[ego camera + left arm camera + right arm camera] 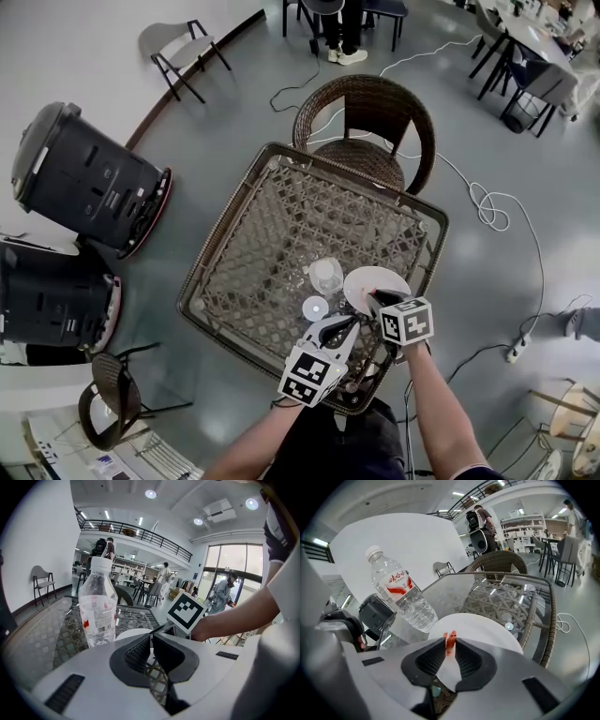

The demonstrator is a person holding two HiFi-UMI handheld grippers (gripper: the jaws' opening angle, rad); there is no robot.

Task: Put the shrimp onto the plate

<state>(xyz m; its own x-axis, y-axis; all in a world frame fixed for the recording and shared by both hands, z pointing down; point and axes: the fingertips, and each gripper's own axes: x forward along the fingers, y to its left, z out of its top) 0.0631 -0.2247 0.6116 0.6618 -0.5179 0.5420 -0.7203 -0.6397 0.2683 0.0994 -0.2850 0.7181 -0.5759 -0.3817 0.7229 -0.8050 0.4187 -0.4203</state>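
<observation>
My right gripper (450, 649) is shut on a small orange shrimp (450, 641), whose tail end sticks up between the jaws. It hangs at the near edge of the white plate (480, 627). From the head view the plate (361, 278) lies on the glass table, with the right gripper (374, 302) at its near rim. My left gripper (151, 643) is shut with nothing in it, just left of the right one (349, 323). The shrimp is too small to make out in the head view.
A clear water bottle (97, 604) stands left of the plate (325, 275), with a small round lid (315, 307) near it. The glass-topped wicker table (281, 234) has a wicker chair (370, 117) at its far side. Black appliances (84, 178) stand on the floor left.
</observation>
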